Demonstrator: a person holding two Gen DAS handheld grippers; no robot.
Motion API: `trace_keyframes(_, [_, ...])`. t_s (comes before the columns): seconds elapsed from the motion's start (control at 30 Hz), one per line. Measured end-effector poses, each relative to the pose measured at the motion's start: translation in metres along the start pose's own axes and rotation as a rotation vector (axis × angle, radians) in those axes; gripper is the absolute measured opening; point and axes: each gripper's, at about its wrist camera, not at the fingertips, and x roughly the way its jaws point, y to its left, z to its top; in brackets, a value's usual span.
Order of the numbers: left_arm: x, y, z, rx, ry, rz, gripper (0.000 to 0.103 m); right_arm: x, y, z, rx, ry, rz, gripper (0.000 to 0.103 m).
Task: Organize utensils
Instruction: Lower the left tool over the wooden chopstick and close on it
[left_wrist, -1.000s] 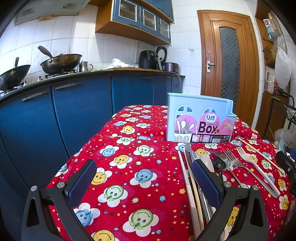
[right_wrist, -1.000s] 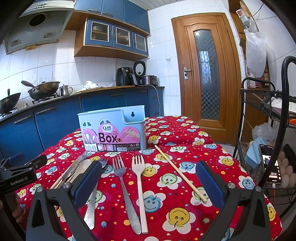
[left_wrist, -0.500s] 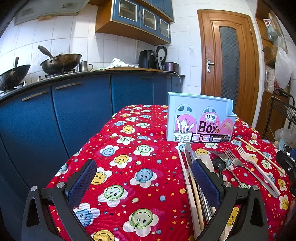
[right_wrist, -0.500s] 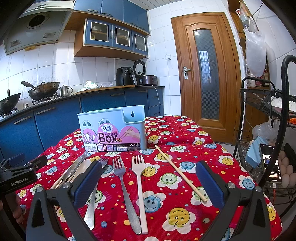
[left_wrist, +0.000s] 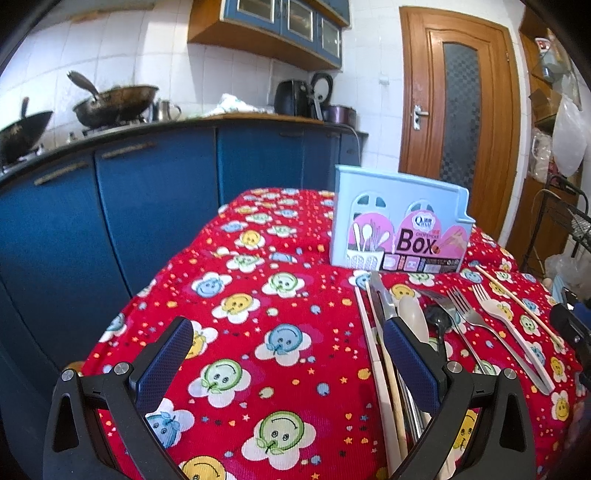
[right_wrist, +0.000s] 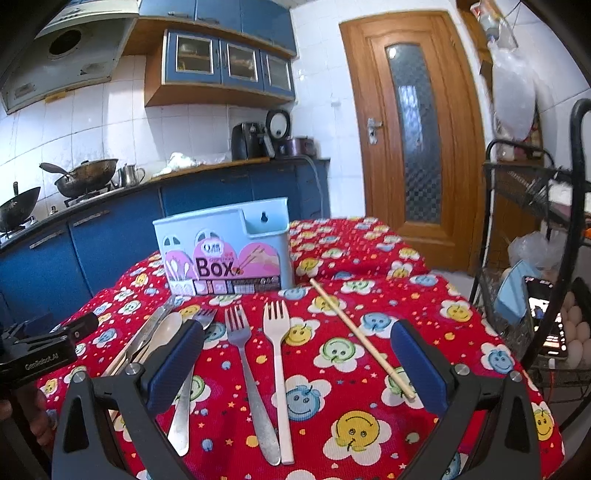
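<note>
Here, the left tongs (left_wrist: 288, 354) gape wide over the table (left_wrist: 258, 314), utensils (left_wrist: 406, 325) beyond their right finger, before the box (left_wrist: 400, 221). The right tongs (right_wrist: 295, 354) spread wide around two forks (right_wrist: 258, 354); a chopstick (right_wrist: 358, 336) lies alongside.

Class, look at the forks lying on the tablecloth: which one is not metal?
The white plastic fork, rightmost of the forks, beside the lone chopstick. The others are shiny steel.

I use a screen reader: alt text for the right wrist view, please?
Open right tongs hover over a red smiley tablecloth where a steel fork, white fork and chopstick lie before a pale blue utensil box. A kitchen lies behind.
</note>
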Motion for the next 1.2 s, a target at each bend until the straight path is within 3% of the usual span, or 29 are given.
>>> trace_keyframes(0.33, [0.019, -0.013, 0.015, 0.111, 0.173, -0.014, 0.102, 0.011, -0.016, 0.033, -0.114, 0.148, 0.02, 0.103])
trace_keyframes(0.53, [0.034, -0.018, 0.026, 0.162, 0.291, -0.028, 0.102, 0.041, -0.027, 0.056, -0.174, 0.333, 0.009, 0.103])
trace_keyframes(0.7, [0.046, -0.018, 0.033, 0.176, 0.38, -0.043, 0.102, 0.07, -0.032, 0.061, -0.212, 0.467, 0.025, 0.084])
trace_keyframes(0.9, [0.062, -0.02, 0.036, 0.175, 0.488, -0.109, 0.08, 0.099, -0.042, 0.064, -0.195, 0.612, 0.044, 0.059])
trace_keyframes(1.1, [0.067, -0.028, 0.037, 0.171, 0.549, -0.204, 0.06, 0.114, -0.049, 0.059, -0.167, 0.711, 0.069, 0.044])
trace_keyframes(1.2, [0.071, -0.033, 0.037, 0.186, 0.578, -0.22, 0.039, 0.119, -0.052, 0.054, -0.144, 0.746, 0.072, 0.028])
